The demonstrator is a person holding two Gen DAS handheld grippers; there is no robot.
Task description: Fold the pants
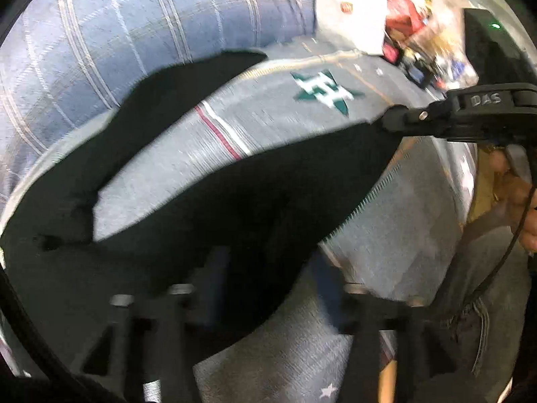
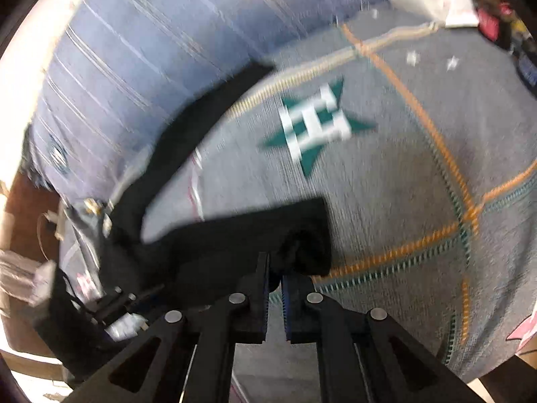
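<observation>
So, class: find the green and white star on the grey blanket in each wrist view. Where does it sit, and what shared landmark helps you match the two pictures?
Left wrist view: green and white star lies upper centre-right, above the black pants.
Right wrist view: the star lies just above centre, beyond the pants.
Shared landmark: the blue striped bedding behind both.

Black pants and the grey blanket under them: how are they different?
The black pants are plain, but the grey blanket has a green star on it. The pants lie on top, bent in a V, while the blanket is spread out underneath. The pants cover only part of the bigger blanket. Both are cloth.
</observation>
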